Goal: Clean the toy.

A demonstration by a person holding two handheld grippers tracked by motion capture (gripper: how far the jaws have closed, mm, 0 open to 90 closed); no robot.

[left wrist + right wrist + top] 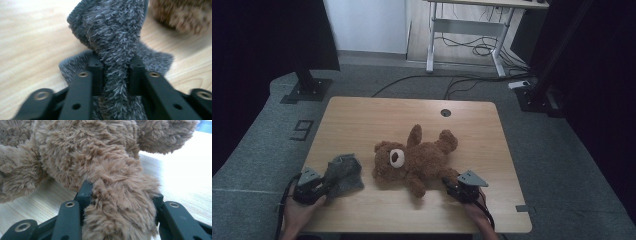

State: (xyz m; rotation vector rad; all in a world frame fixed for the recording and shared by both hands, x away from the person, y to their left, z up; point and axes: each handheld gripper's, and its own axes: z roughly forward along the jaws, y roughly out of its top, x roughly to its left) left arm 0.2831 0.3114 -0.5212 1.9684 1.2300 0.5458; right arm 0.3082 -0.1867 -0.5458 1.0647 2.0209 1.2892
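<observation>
A brown teddy bear lies on its back in the middle of the wooden table, head toward the left. My right gripper is shut on one of its legs, which fills the gap between the jaws. A fluffy grey cloth lies crumpled to the left of the bear. My left gripper is at the cloth's near left edge. In the left gripper view a fold of the cloth is pinched between the two pads, and the bear is blurred at the upper right.
A round cable hole sits near the table's far edge. On the floor beyond are a black stand base at the left, another at the right, loose cables and a white desk frame.
</observation>
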